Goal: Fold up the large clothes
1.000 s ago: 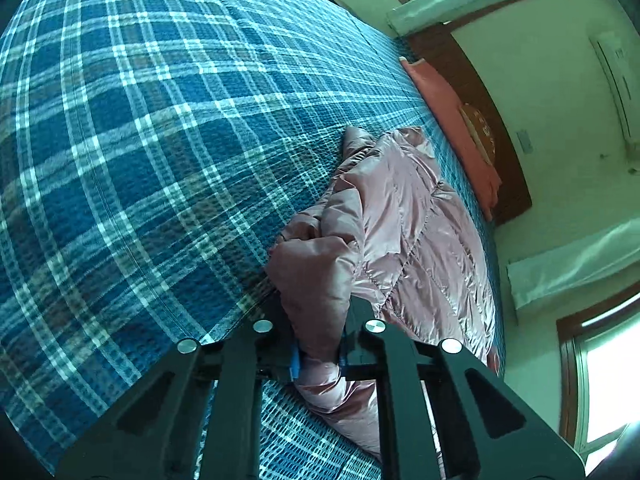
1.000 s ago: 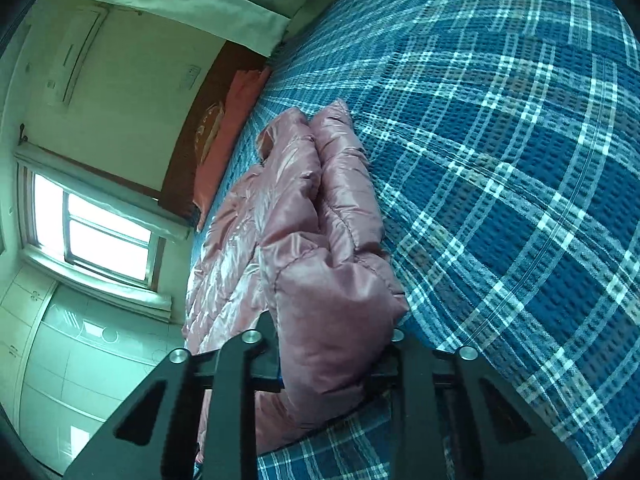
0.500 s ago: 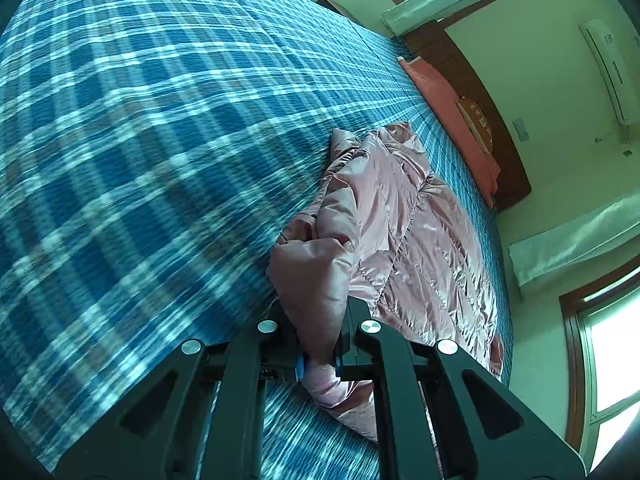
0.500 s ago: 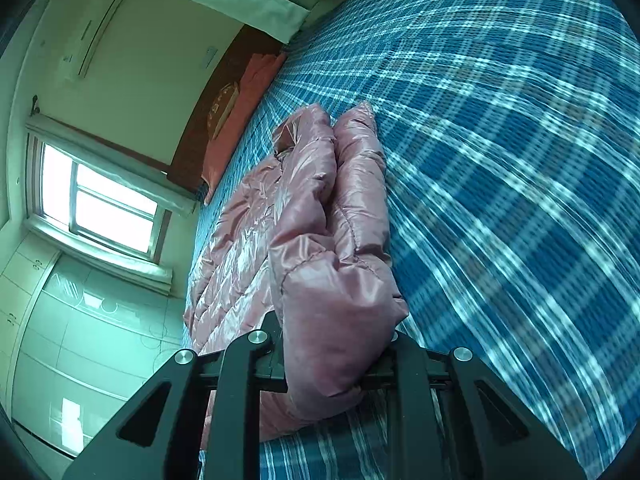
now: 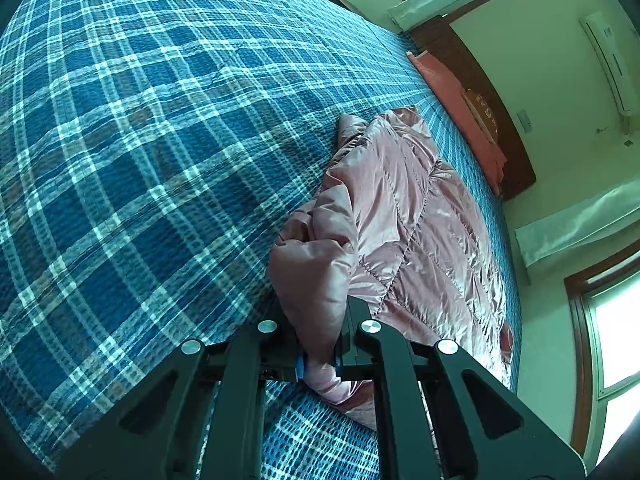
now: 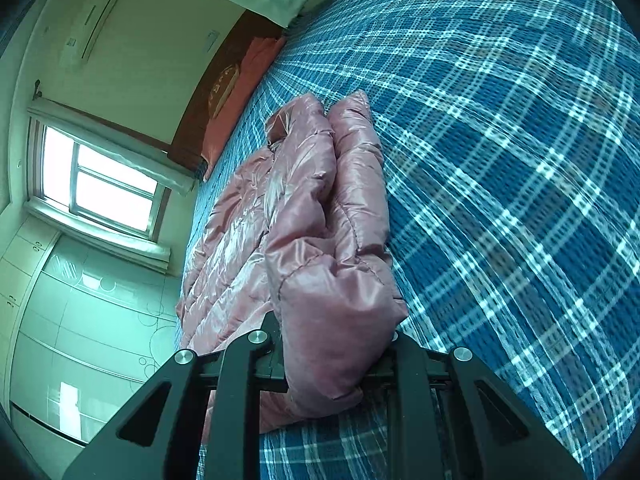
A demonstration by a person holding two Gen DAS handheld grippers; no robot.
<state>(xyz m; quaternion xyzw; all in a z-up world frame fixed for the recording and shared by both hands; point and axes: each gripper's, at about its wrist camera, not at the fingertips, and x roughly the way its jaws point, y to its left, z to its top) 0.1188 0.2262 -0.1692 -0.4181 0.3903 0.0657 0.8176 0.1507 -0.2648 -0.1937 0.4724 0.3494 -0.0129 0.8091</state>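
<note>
A shiny pink quilted jacket (image 5: 416,216) lies on a bed with a blue plaid cover (image 5: 140,140). My left gripper (image 5: 318,320) is shut on a bunched edge of the jacket, which is lifted a little off the cover. In the right wrist view the same pink jacket (image 6: 280,216) stretches away toward the headboard, with one side folded over the body. My right gripper (image 6: 334,340) is shut on a thick fold of the jacket's near end. The fabric hides both pairs of fingertips.
An orange-pink pillow (image 5: 460,108) lies against the dark wooden headboard (image 5: 492,92) at the far end. Beyond the bed are a window (image 6: 100,184), a wall air conditioner (image 6: 92,16) and tiled cabinet fronts (image 6: 72,320). The plaid cover (image 6: 520,160) spreads wide beside the jacket.
Both grippers have carried their held parts of the jacket sideways across the bed. The folded side now lies further over the jacket's body. Both grips have stayed shut.
</note>
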